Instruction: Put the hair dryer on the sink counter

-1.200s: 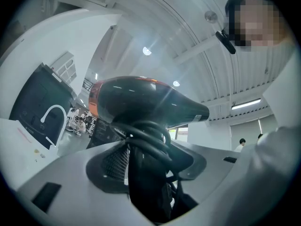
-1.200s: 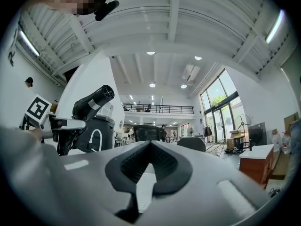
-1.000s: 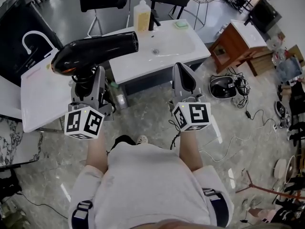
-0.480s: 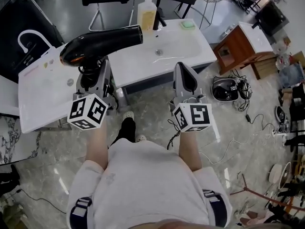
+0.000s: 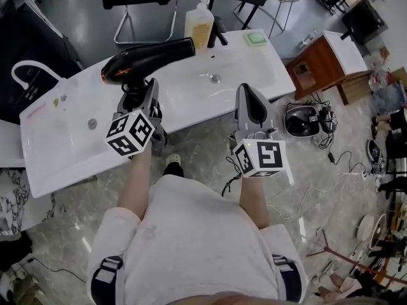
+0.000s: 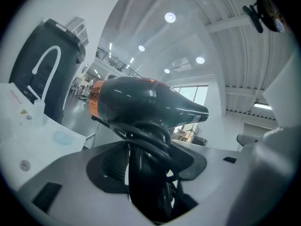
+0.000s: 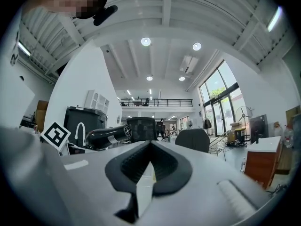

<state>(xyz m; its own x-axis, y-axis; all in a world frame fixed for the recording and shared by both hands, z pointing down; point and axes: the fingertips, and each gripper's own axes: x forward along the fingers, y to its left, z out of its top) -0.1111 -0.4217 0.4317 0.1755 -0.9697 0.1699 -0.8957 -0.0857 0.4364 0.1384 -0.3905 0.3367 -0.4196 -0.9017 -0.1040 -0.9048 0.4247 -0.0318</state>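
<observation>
The black hair dryer (image 5: 149,59) with an orange rear ring lies level, nozzle to the right, above the near left part of the white sink counter (image 5: 191,97). My left gripper (image 5: 140,89) is shut on its handle from below; the cord is wound round the handle. In the left gripper view the hair dryer (image 6: 141,102) stands upright between the pads of the left gripper (image 6: 148,166). My right gripper (image 5: 250,103) hangs before the counter's front edge, shut, with nothing in it. The right gripper view shows the right gripper (image 7: 149,150) and the hair dryer (image 7: 108,136) off to its left.
On the counter stand a soap bottle (image 5: 199,21), a black faucet (image 5: 219,33) and a green soap dish (image 5: 256,37). A second white basin (image 5: 51,138) with a white faucet (image 5: 28,75) adjoins at left. A wooden cabinet (image 5: 324,59) and floor cables (image 5: 311,119) lie at right.
The person has stepped closer to the counter. My left gripper has carried the hair dryer forward and to the right, over the counter. The right gripper has kept its place and stayed shut.
</observation>
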